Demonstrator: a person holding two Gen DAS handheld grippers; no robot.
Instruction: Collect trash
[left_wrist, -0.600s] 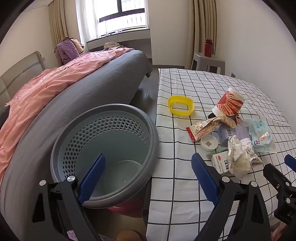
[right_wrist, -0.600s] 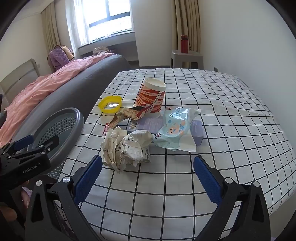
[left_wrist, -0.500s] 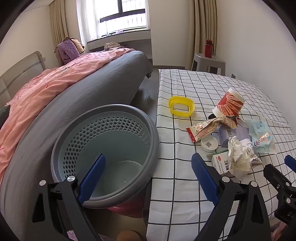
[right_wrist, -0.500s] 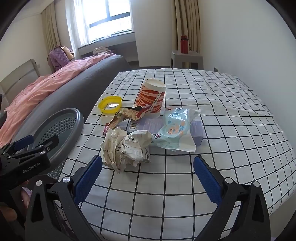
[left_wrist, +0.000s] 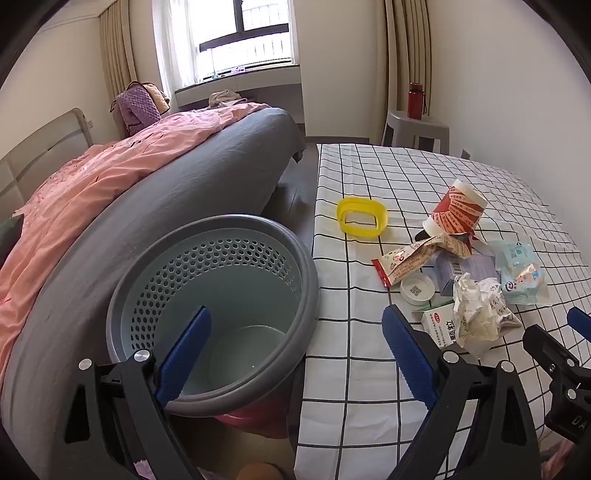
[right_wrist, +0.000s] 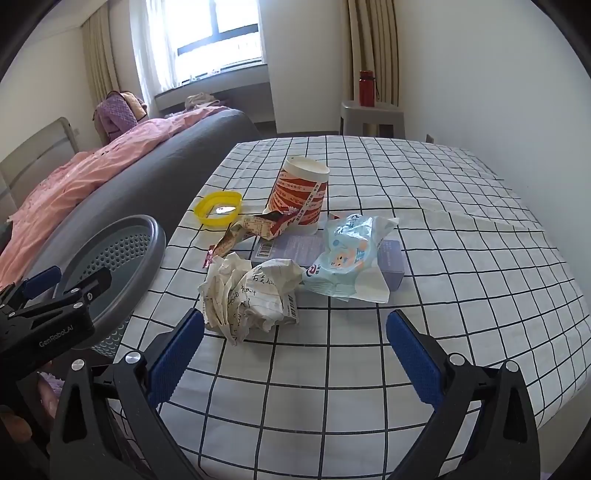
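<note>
Two grippers are hovering over the near edge of a table covered in a white cloth with a black grid (right_wrist: 369, 369), and neither is holding anything. Standing off the table's left edge is the round grey perforated plastic waste basket (left_wrist: 310, 280), looking empty inside. The left gripper (left_wrist: 295, 350) is spreading its blue pads wide, one pad over the basket's mouth and the other over the cloth, so it is straddling the rim. The right gripper (right_wrist: 291, 354) is equally wide open, and I judge it the nearer hand to the litter.

Lying directly ahead of the right gripper's fingers, just beyond the left pad, is the crumpled ball of white handwritten paper (right_wrist: 251, 291); it has no clear long axis, so a straight forward reach looks enough. Just right of it the pale blue plastic wipes packet (right_wrist: 351, 258) is resting on a flat lilac cardboard box (right_wrist: 391, 266), its long axis running left to right. Farther off, the red-and-white paper cup (right_wrist: 299, 195) is leaning, with a torn tan snack wrapper (right_wrist: 251, 232) at its foot and a yellow plastic ring (right_wrist: 218, 206) to the far left.

Only the left view is showing the small white medicine carton (left_wrist: 439, 325) and a round white lid (left_wrist: 417, 290) hidden behind the paper ball.
</note>
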